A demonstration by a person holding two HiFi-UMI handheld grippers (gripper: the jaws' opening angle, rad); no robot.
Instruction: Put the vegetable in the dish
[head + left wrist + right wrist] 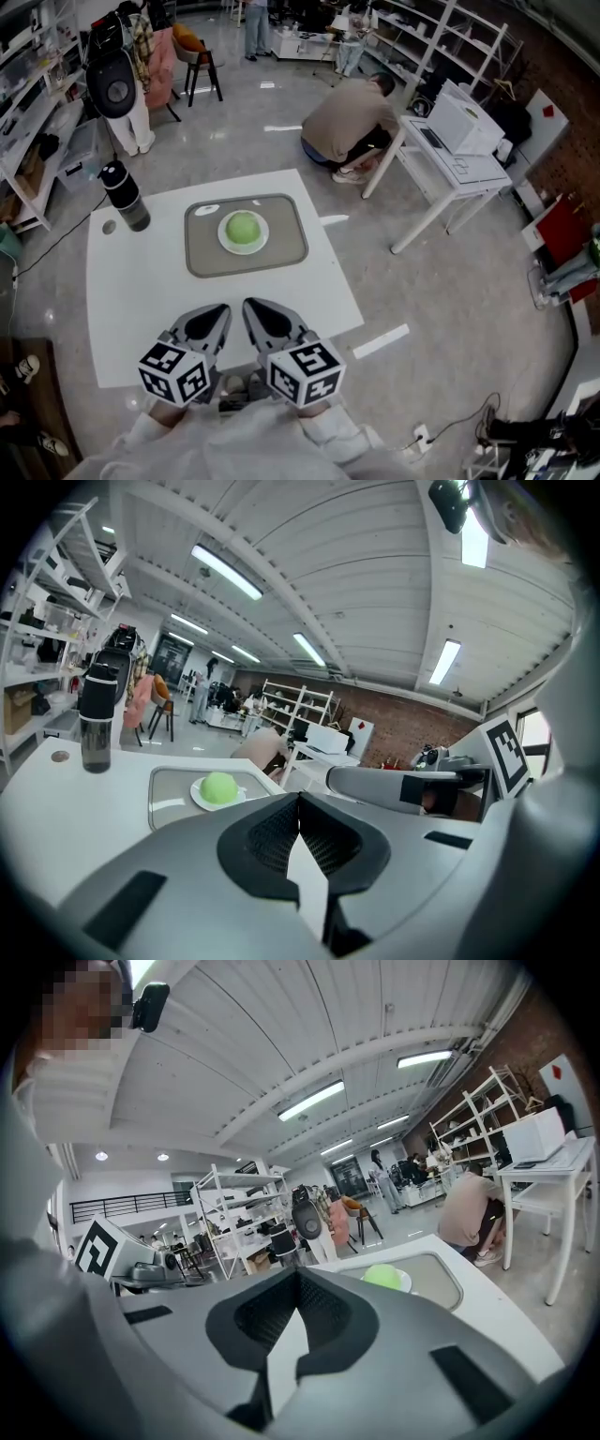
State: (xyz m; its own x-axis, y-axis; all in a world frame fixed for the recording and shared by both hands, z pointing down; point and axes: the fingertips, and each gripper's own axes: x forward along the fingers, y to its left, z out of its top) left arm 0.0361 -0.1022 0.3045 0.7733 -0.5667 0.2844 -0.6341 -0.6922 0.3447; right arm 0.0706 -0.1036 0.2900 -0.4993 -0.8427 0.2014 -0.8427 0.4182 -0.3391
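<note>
Over on the white bench (141,281), the green vegetable (243,228) sits in the dish (222,235) on a grey tray (202,251), well apart from left claw (221,311) and right claw (253,306), both closed, empty.

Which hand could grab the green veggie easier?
Right, but barely. The veggie already sits in the dish, so little seems left to do. Both grippers wait at the table's near edge, jaws shut and empty. The right gripper looks a touch nearer the dish than the left gripper.
</note>
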